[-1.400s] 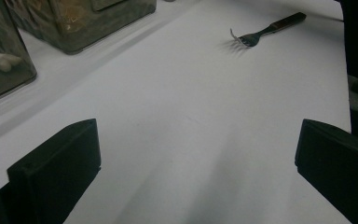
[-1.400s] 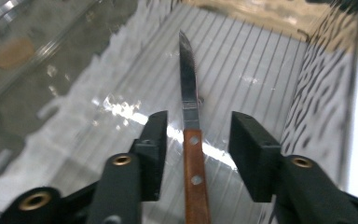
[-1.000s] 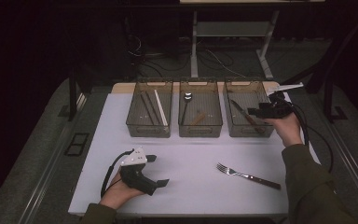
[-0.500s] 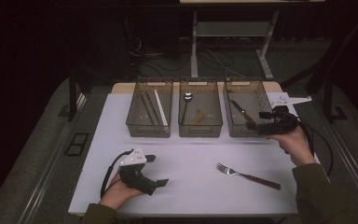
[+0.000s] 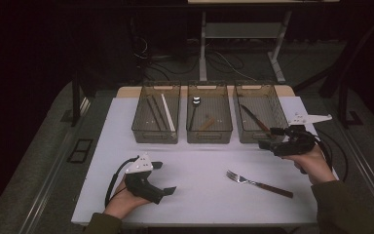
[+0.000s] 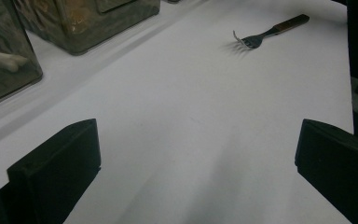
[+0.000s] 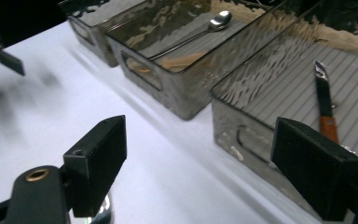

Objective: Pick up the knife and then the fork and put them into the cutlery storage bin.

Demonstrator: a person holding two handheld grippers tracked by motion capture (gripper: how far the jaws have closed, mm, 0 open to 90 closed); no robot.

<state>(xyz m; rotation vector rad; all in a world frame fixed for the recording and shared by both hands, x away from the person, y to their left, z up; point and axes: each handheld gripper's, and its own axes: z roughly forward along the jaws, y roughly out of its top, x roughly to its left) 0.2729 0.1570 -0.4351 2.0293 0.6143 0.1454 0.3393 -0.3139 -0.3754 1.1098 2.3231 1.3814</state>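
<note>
High view: my right gripper (image 5: pixel 269 138) has backed out of the right bin (image 5: pixel 246 134), its jaws just opened wide and empty, the knife (image 5: pixel 254 120) left lying inside. My left gripper (image 5: pixel 163 179) rests open, holding nothing. The fork (image 5: pixel 259 184) on the table (image 5: pixel 199 195) looks next.

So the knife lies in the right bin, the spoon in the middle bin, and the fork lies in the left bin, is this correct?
Not quite. The fork lies on the white table, in front of the bins, as the high view shows. The knife in the right bin and the spoon in the middle bin are correct.
</note>
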